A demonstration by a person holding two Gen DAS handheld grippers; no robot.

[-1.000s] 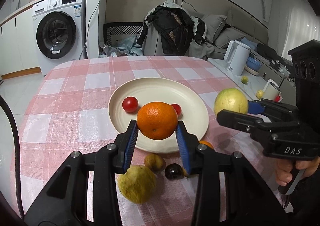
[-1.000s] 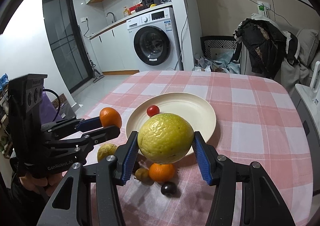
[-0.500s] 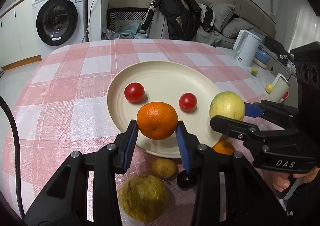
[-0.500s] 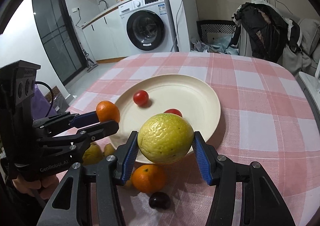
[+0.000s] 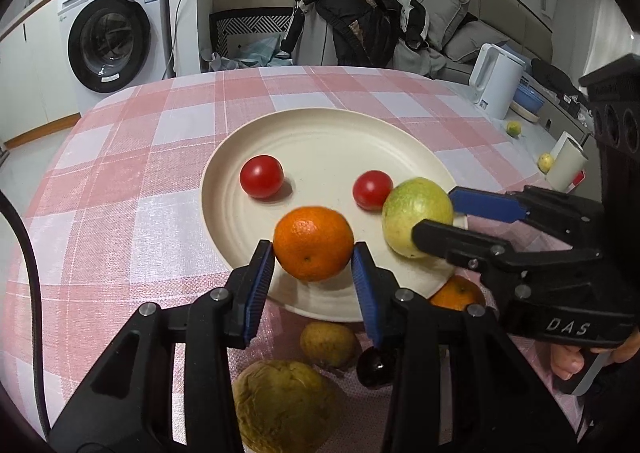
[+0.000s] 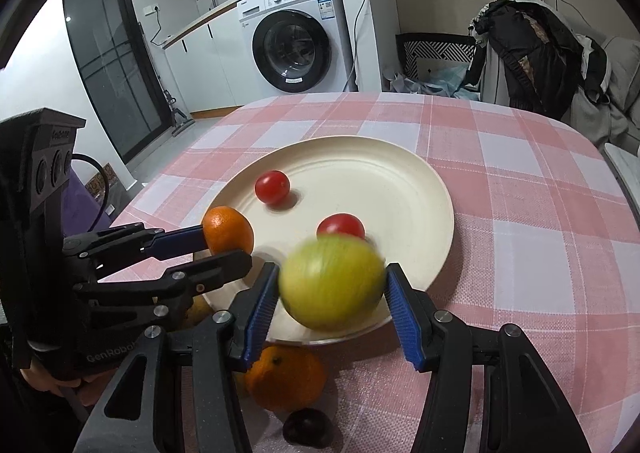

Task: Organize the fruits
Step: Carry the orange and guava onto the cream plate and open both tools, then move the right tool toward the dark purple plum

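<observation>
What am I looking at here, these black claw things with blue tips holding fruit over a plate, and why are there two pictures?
There is no robot: a person holds a trigger-operated tool in each hand, each with two blue-padded fingers and a camera looking along them. That gives two pictures of one moment, one from each tool.

In the left tool's picture, the left gripper clamps an orange. In the right tool's picture, the right gripper clamps a yellow-green fruit, blurred there. Both hang over the near rim of a cream plate on a pink checked tablecloth.

Two red tomatoes lie on the plate. In front of it, on the cloth, lie another orange, a dark fruit and two yellowish fruits.
</observation>
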